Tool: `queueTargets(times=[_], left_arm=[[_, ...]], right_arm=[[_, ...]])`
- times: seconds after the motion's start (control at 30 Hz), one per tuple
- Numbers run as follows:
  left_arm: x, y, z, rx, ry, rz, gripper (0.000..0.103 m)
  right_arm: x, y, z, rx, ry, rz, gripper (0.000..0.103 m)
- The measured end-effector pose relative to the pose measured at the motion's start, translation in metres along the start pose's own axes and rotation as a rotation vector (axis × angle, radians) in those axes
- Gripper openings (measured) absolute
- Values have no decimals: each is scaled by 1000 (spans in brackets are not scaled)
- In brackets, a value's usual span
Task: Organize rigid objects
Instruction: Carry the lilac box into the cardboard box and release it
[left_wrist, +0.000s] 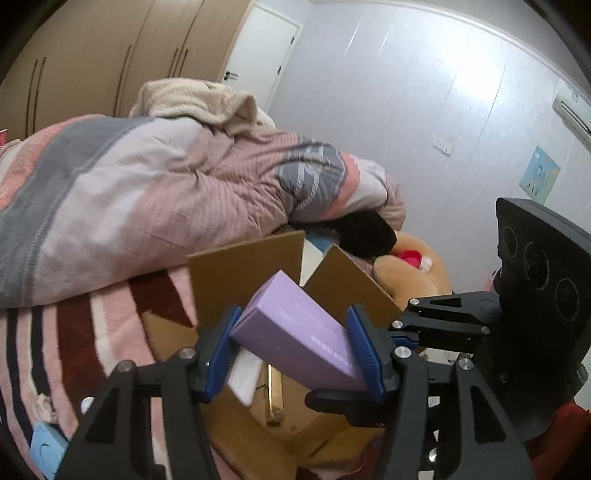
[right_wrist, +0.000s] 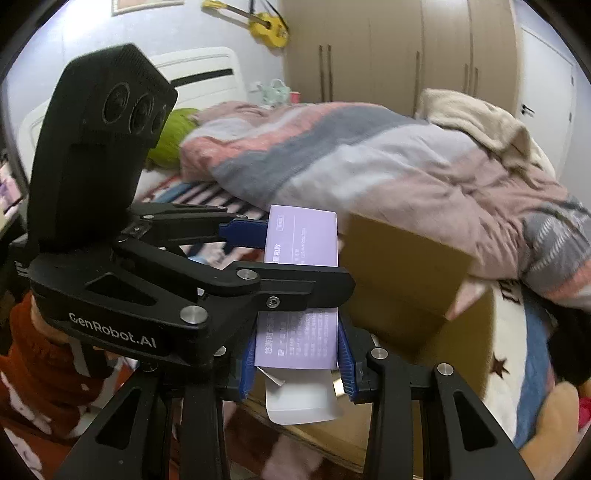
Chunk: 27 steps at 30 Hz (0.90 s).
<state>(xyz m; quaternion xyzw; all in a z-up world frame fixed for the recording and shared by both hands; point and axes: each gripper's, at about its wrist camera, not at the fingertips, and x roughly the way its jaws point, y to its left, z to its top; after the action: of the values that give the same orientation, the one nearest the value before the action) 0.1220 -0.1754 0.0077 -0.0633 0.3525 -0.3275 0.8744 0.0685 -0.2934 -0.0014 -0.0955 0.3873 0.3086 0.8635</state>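
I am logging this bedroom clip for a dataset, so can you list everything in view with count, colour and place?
carton: one, purple, gripped by both grippers above the cardboard box, its white end flap open
cardboard box: one, brown, open on the bed
duvet: one, pink, grey and white stripes, heaped on the bed
blanket: one, cream, on top of the duvet
plush toy: one, tan, behind the box
ukulele: one, yellow, on the wall
wardrobe: one, beige, behind the bed
door: one, white, beside the wardrobe
left gripper: black, blue pads, shut on the carton
right gripper: black, blue pads, shut on the carton
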Motion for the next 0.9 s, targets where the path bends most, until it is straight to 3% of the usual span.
queueTargets(times=[0.13,0.2,0.23,0.27,0.3,0.67,0.9], left_arm=[[16,-2,3,-5,30,12,56],[16,-4,4,-1,24,31,69],[15,-6,5,9,10,45,84],[11,-8,5,22,-9,60,90],[9,-10,6,34,-18,69,90],[-33,-4,2,43,-90,104,95],[-87,18,-13,22,-171,143,95]], right_arm=[[6,-14,-4,25,7,-10,32],[11,-15,-5,27,22,-47,36],[13,-17,-7,29,28,-54,39],[14,-18,-8,30,25,-54,50],[13,-19,-10,32,20,-54,56],[5,-8,-3,21,8,-79,57],[1,41,16,-60,-14,-73,57]])
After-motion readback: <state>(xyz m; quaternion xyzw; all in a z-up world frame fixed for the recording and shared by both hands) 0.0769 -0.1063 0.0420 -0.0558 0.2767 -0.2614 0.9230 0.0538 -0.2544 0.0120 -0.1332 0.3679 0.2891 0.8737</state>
